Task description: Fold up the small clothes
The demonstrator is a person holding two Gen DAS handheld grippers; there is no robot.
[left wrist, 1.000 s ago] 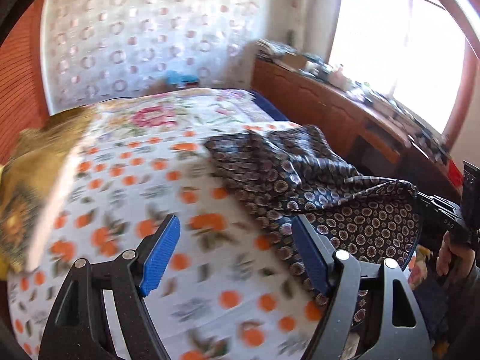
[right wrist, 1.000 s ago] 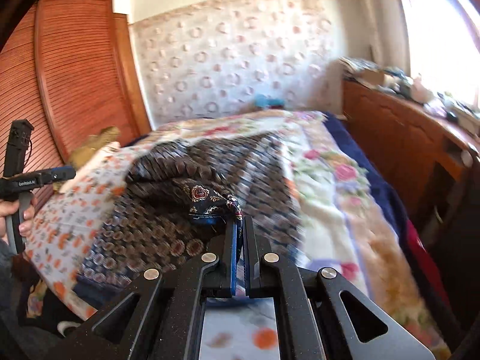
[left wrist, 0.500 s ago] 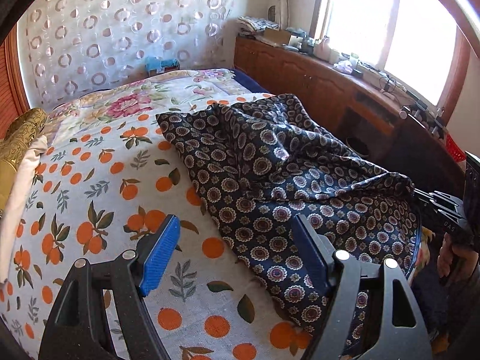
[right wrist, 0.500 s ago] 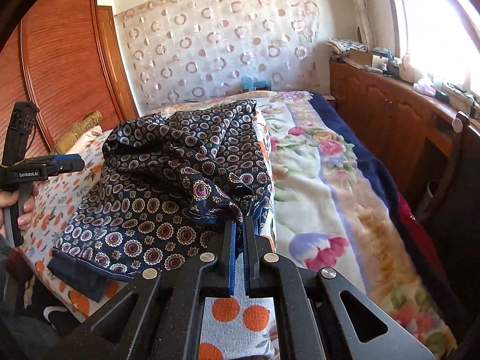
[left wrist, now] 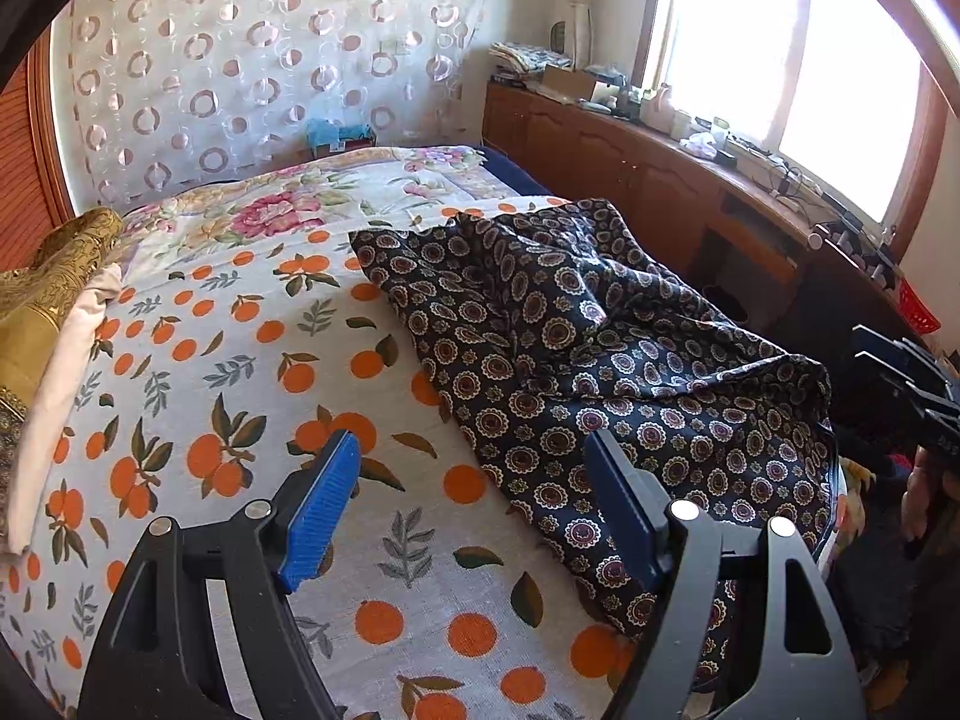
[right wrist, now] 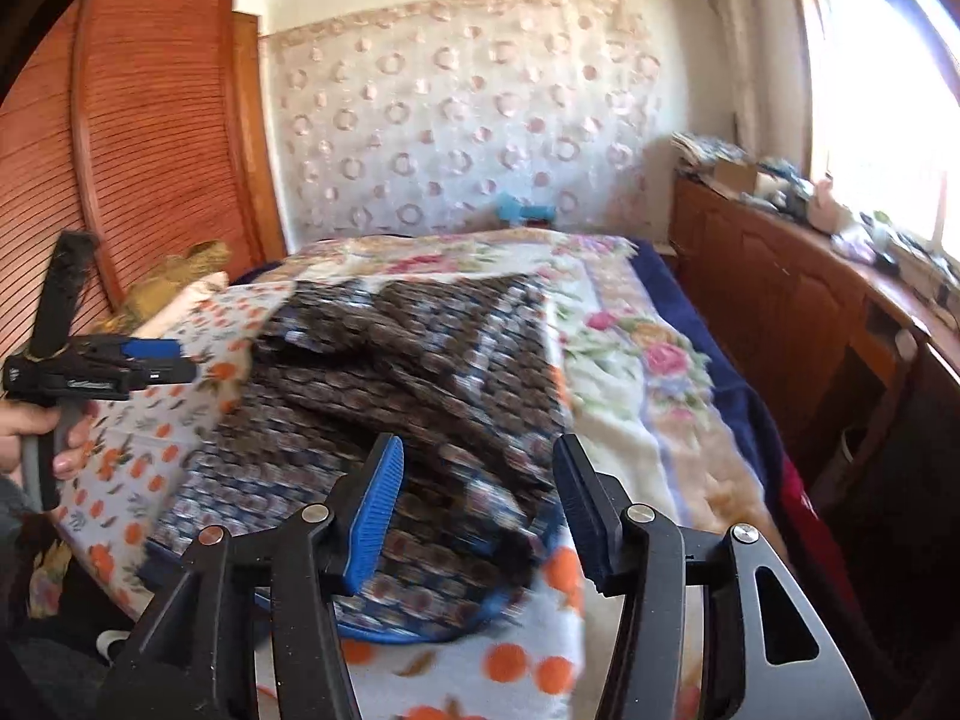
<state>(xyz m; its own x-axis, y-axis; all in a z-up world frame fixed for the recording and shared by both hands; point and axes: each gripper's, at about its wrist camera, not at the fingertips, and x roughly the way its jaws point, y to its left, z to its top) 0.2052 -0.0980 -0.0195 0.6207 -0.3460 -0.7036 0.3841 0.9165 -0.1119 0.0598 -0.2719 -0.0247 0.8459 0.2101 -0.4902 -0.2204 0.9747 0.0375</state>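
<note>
Nearest in the left wrist view, the left gripper (left wrist: 471, 501) hangs with its jaws spread wide, ribbed blue pads on black frames, nothing between them; below them lies the orange-print sheet (left wrist: 252, 396), a flat woven cotton. The right gripper (right wrist: 477, 501) has just been opening its jaws: a second ago they were clenched on a fold of the garment (left wrist: 570, 372), and now they stand apart with the cloth loose beneath them, not pressed by either pad.

The garment is thin, dark navy, printed with small round medallions, and lies rumpled in soft ridges on the near right part of the bed (left wrist: 384, 180), its lower hem draping over the mattress edge. Its left border runs diagonally across the sheet, leaving a broad bare stretch of sheet to the left for moving. It has spread flatter than in the earlier frames.

Beyond it lies a plush floral blanket (right wrist: 636, 354); a gold brocade cushion (left wrist: 54, 294) sits at the left edge. Further back, a wooden cabinet (left wrist: 606, 150) runs close along the right side, and a circle-patterned curtain (left wrist: 264, 60) hangs behind.
</note>
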